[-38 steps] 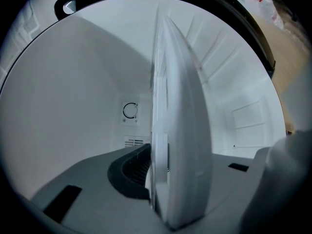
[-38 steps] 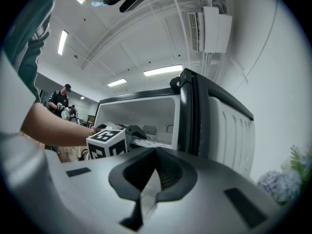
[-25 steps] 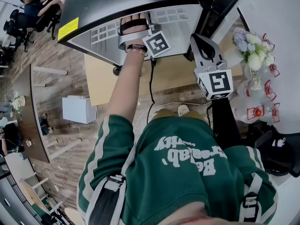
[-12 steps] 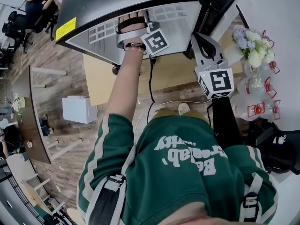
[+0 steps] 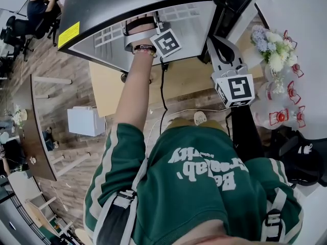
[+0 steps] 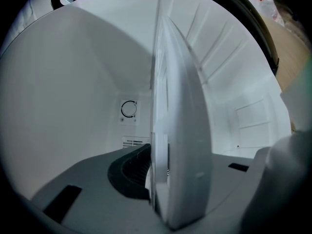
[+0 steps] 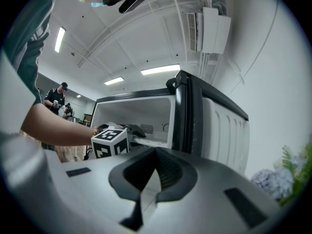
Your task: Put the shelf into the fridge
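The fridge (image 5: 127, 4) has a black top and an open white inside (image 7: 131, 111). My left gripper (image 6: 168, 179) reaches into it and is shut on the white shelf (image 6: 180, 130), which shows edge-on between the jaws and runs toward the back wall. In the head view only the left gripper's marker cube (image 5: 166, 42) and the hand show at the fridge mouth. In the right gripper view the shelf (image 7: 151, 143) sticks level into the fridge. My right gripper (image 5: 217, 42) hangs outside by the fridge's right edge. It is shut with nothing in it.
The fridge door (image 7: 224, 130) stands open at the right. A vase of flowers (image 5: 273, 50) and wrapped items stand on the white surface at the right. A black cable (image 5: 163, 96) hangs over a tan board (image 5: 189, 80). A white box (image 5: 84, 120) sits on the floor at the left.
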Demonstrator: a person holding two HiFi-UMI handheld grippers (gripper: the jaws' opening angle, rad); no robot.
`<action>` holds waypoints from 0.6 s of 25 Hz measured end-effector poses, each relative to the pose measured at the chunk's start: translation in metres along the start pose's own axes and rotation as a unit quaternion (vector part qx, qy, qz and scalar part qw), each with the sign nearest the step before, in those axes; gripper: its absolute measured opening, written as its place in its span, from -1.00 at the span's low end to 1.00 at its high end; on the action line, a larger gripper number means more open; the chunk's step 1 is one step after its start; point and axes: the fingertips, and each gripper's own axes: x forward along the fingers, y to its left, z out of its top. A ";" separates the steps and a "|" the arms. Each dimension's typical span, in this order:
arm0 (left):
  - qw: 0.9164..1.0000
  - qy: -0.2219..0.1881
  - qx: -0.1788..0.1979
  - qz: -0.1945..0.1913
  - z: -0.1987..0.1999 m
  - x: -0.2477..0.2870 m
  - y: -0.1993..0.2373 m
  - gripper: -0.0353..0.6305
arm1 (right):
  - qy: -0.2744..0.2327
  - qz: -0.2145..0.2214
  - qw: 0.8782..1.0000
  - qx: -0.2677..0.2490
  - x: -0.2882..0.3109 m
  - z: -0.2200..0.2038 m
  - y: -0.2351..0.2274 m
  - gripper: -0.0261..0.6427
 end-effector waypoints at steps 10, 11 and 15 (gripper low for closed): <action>0.999 -0.016 -0.017 -0.036 0.006 0.004 -0.006 -0.59 | -0.008 0.008 1.000 -0.004 -0.014 0.009 0.011 -0.91; 0.999 -0.014 -0.014 -0.030 0.004 0.002 -0.006 -0.59 | -0.008 0.008 1.000 -0.006 -0.016 0.010 0.011 -0.91; 1.000 -0.004 -0.005 -0.001 0.001 -0.002 -0.001 -0.59 | -0.012 0.004 1.000 -0.008 -0.028 0.014 0.008 -0.91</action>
